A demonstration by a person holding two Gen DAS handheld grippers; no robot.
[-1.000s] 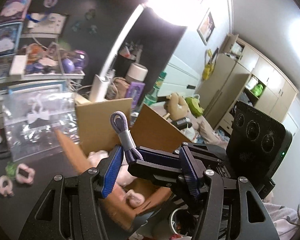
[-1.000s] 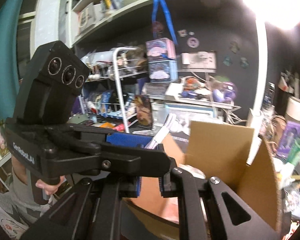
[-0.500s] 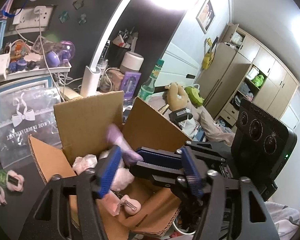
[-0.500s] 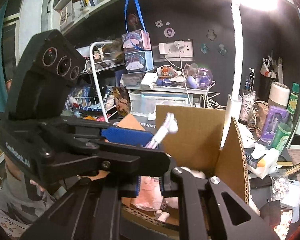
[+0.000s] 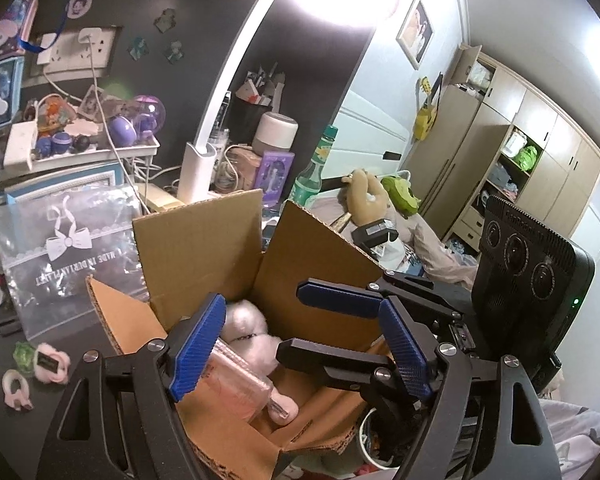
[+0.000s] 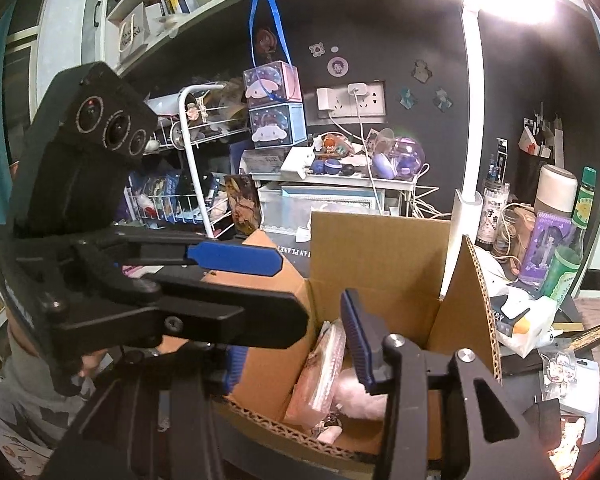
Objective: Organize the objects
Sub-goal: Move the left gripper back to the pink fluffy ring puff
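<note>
You are holding both grippers over the open box, tips angled down into it, presumably so anything let go drops inside and not onto the desk; the left gripper is opening, nothing between its pads; the right gripper is opening too, jaws bare, nothing pinched; in the left view the right gripper is crossing just ahead of the left one, so both are sharing one drop zone.

The box is sitting on the desk with flaps standing up, which is keeping the mouth clear; inside are lying a pale fluffy plush, a pink packet leaning against the near wall, and small pink bits I cannot identify.

Still outside: pink scrunchies and a clear bag beside the box; judged, these are pending.
</note>
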